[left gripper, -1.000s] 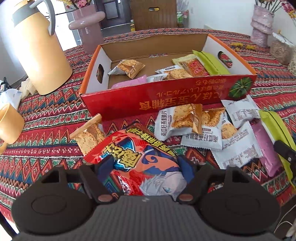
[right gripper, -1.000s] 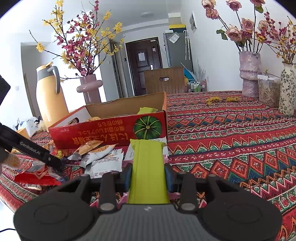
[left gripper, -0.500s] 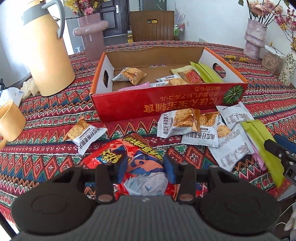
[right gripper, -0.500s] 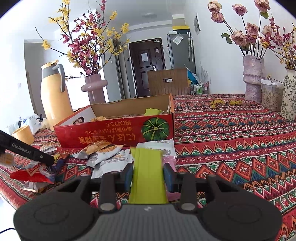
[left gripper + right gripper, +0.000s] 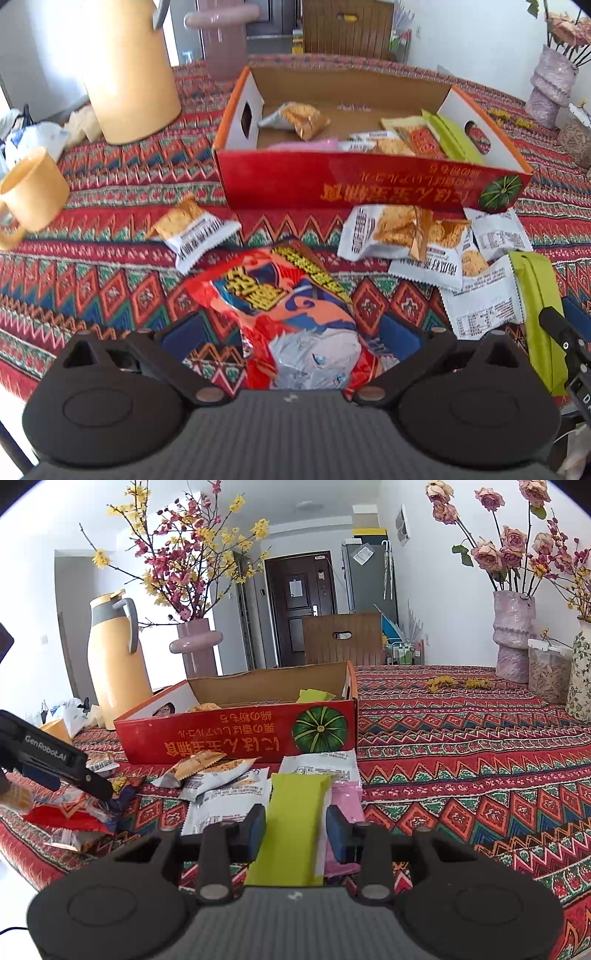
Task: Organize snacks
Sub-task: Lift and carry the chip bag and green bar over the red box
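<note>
A red and blue snack bag (image 5: 291, 314) lies on the patterned tablecloth between the wide-open fingers of my left gripper (image 5: 291, 332). The red cardboard box (image 5: 369, 184) stands beyond it with several snack packets inside. My right gripper (image 5: 295, 829) stands slightly open around a green packet (image 5: 291, 827); its pads stand a little off the sides. A pink packet (image 5: 347, 801) lies under it. White cracker packets (image 5: 417, 236) are scattered in front of the box. One more white cracker packet (image 5: 195, 232) lies to the left.
A yellow thermos jug (image 5: 125, 70) and a yellow cup (image 5: 29, 195) stand at the left. A pink vase (image 5: 195, 646) stands behind the box; further vases (image 5: 513, 635) and a jar (image 5: 546, 672) stand far right. The table's near edge is right below both grippers.
My left gripper was shut on the red and blue bag half a second ago and has opened wide. My right gripper's fingers have spread a little off the green packet.
</note>
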Available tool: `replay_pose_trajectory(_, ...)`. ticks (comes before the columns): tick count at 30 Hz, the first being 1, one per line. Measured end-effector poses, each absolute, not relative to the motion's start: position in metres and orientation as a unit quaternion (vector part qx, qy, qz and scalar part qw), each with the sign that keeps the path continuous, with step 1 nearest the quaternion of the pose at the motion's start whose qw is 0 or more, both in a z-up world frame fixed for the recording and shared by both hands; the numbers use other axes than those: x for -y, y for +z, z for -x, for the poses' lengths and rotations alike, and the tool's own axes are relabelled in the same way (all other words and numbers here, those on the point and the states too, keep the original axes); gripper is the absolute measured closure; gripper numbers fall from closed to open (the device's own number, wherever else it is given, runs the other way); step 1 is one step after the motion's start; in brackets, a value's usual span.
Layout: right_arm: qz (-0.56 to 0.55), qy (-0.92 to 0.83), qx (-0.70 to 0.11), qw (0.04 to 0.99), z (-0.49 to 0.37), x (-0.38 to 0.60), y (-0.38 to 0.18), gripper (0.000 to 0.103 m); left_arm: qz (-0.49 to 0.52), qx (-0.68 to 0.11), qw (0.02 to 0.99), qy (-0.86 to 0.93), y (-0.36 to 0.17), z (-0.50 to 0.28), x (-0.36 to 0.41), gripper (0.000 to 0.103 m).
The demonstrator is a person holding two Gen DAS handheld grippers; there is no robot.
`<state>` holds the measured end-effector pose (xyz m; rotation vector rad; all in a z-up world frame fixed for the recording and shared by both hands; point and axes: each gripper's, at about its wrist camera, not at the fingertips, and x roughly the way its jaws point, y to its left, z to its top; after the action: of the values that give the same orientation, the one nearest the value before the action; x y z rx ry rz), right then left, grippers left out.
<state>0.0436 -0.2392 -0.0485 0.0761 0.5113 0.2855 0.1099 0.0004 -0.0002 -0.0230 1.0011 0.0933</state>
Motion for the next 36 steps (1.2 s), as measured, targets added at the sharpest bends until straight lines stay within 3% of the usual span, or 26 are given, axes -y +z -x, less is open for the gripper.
replay_pose_trajectory(3, -0.022, 0.138, -0.261, 0.955, -0.043, 0.232, -0.052, 0.064, 0.014, -0.487, 0.872, 0.044, -0.006, -0.111, 0.000, 0.006)
replay_pose_trajectory(5, -0.013, 0.134, -0.264, 0.955, -0.043, 0.230, -0.054, 0.065, 0.017, -0.490, 0.871, 0.036, -0.007, -0.110, -0.001, 0.019)
replay_pose_trajectory(6, -0.008, 0.133, -0.264, 0.955, -0.043, 0.229, -0.053, 0.066, 0.019, -0.493, 0.869, 0.031, -0.008, -0.111, -0.001, 0.032)
replay_pose_trajectory(12, 0.007, 0.130, -0.255, 0.958, -0.038, 0.225, -0.050, 0.069, 0.021, -0.477, 0.879, 0.020, -0.005, -0.106, -0.005, 0.046)
replay_pose_trajectory(36, -0.002, 0.127, -0.205, 0.970, -0.061, 0.217, -0.013, 0.070, 0.015, -0.360, 0.933, -0.015, 0.047, -0.096, -0.002, 0.048)
